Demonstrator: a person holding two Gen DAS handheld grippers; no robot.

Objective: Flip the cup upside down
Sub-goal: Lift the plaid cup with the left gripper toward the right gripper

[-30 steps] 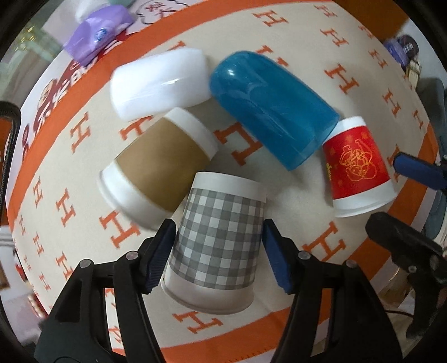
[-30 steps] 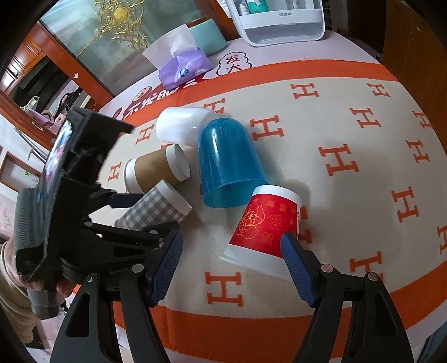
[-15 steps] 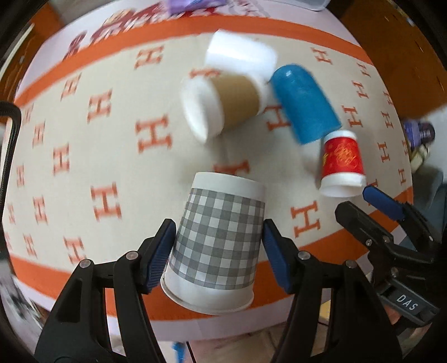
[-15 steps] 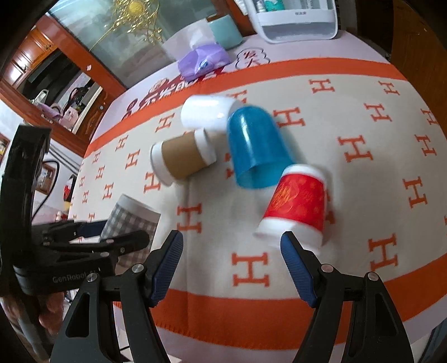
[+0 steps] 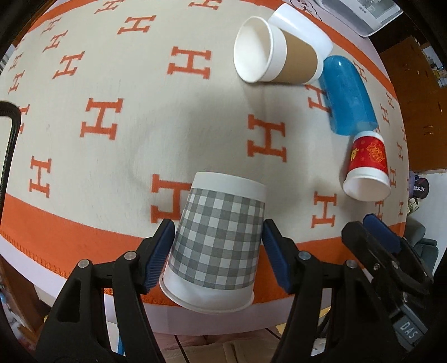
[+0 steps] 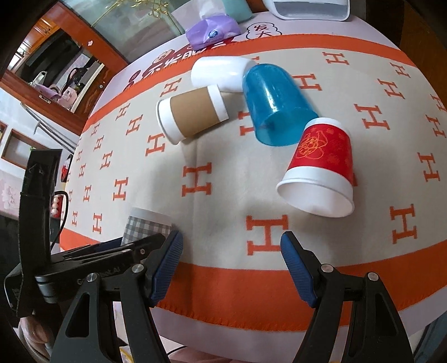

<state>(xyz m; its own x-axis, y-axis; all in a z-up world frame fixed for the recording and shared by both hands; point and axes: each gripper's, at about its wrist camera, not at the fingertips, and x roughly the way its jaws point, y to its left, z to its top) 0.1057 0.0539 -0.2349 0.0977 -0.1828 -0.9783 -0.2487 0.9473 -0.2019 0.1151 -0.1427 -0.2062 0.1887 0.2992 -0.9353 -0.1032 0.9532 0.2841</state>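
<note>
My left gripper (image 5: pixel 216 251) is shut on a grey checked paper cup (image 5: pixel 215 240) and holds it near the table's front edge, its wide rim toward the camera and its base pointing away. The same cup (image 6: pixel 146 224) shows in the right wrist view, low at the left, partly hidden by the left gripper (image 6: pixel 123 248). My right gripper (image 6: pixel 232 265) is open and empty over the orange border, below a red paper cup (image 6: pixel 318 167) that lies on its side. The right gripper (image 5: pixel 382 237) also shows in the left wrist view.
A brown-sleeved cup (image 6: pixel 192 114), a white cup (image 6: pixel 218 72) and a blue plastic cup (image 6: pixel 276 106) lie on their sides on the H-patterned cloth (image 6: pixel 201 178). A purple tissue pack (image 6: pixel 212 30) and a white rack (image 6: pixel 310 8) stand at the far edge.
My left gripper has lifted the checked cup away from the other cups and carried it toward the table's front edge. The right gripper has drawn back a little from the red cup.
</note>
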